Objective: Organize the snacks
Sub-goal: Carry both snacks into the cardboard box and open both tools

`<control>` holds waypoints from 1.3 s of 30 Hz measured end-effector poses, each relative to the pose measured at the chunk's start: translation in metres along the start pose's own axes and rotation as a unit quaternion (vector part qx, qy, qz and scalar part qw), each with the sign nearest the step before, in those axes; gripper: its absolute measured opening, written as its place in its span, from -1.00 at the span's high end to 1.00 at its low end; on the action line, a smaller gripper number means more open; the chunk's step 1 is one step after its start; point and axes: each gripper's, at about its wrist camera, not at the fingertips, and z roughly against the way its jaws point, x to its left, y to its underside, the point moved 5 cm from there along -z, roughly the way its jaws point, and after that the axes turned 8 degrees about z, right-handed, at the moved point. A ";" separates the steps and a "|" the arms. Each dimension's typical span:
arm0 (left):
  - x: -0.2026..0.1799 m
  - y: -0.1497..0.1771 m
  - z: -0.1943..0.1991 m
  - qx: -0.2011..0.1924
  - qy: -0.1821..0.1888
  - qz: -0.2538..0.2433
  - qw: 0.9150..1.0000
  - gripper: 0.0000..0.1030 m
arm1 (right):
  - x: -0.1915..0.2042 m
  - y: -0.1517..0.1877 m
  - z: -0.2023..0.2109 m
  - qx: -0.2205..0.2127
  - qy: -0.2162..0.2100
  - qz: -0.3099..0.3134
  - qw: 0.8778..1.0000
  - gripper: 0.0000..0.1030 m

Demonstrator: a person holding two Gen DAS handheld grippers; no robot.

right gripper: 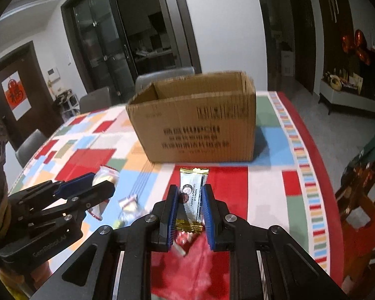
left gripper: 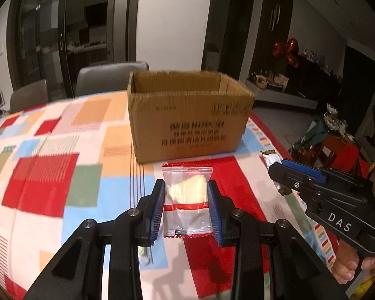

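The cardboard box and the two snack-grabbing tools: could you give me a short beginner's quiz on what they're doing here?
1. True or false: the left gripper holds a clear plastic snack packet with red edges.
2. What does the right gripper hold? A) a green bottle B) a slim white and gold candy stick packet C) nothing
3. Fill in: the open brown cardboard box stands on the table's colourful patchwork ______.

Key:
1. True; its fingers press the packet's two sides.
2. B.
3. Tablecloth; the box lies beyond both packets.
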 end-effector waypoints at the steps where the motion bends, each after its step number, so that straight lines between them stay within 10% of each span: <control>1: 0.000 -0.007 0.001 -0.007 -0.001 -0.002 1.000 0.35 | 0.000 -0.004 0.001 -0.005 0.001 0.001 1.000 0.60; 22: 0.001 -0.126 -0.018 -0.081 -0.013 -0.036 0.996 0.35 | -0.016 -0.112 -0.019 -0.074 0.015 0.016 0.997 0.60; 39: 0.001 -0.185 -0.084 -0.025 -0.005 -0.033 0.999 0.33 | -0.043 -0.165 -0.084 -0.028 0.018 0.009 0.999 0.59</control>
